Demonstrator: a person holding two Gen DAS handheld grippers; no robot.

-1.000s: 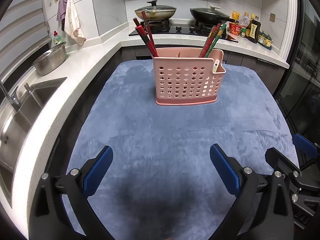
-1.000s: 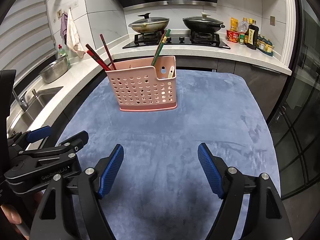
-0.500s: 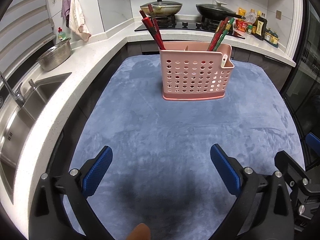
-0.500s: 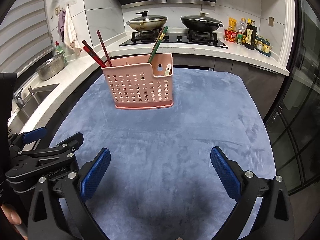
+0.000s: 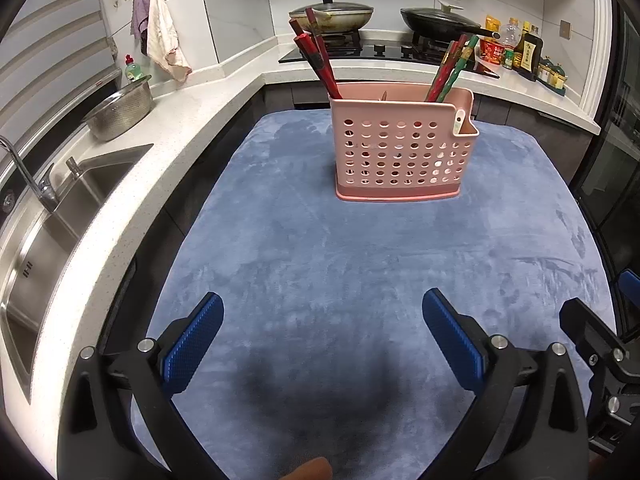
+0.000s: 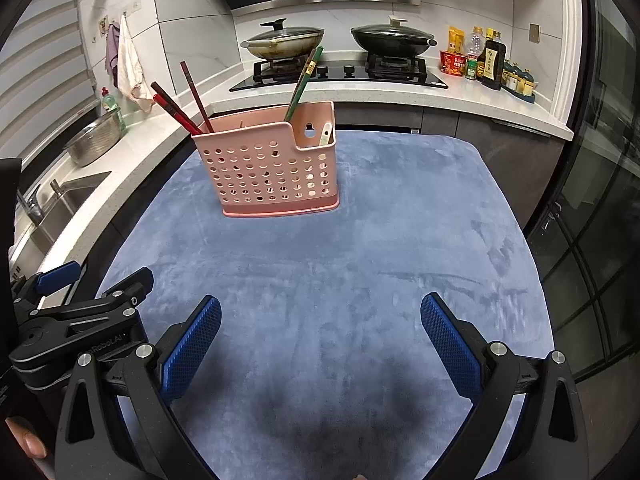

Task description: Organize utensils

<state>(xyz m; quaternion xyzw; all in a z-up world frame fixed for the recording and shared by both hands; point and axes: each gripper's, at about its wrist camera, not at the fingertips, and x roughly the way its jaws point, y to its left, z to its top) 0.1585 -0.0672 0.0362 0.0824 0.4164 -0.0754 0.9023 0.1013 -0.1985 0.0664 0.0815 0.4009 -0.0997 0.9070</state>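
Observation:
A pink perforated utensil basket (image 5: 404,148) stands upright on the blue mat (image 5: 360,248), also in the right wrist view (image 6: 272,172). Red chopsticks (image 5: 318,60) lean out of its left compartment; red and green chopsticks (image 5: 452,68) lean out of its right side. A pale utensil tip (image 6: 326,134) sits in the small end pocket. My left gripper (image 5: 322,338) is open and empty above the near mat. My right gripper (image 6: 320,338) is open and empty beside it; the left gripper's body shows at its lower left (image 6: 80,320).
A white counter with a sink (image 5: 52,216) and steel colander (image 5: 120,110) runs along the left. A stove with two lidded pans (image 6: 340,40) and bottles (image 6: 488,60) is behind. Dark glass doors (image 6: 600,200) stand to the right of the mat's edge.
Both grippers have pulled back and risen a little from the basket. The right gripper has opened wider. The basket and chopsticks have not moved.

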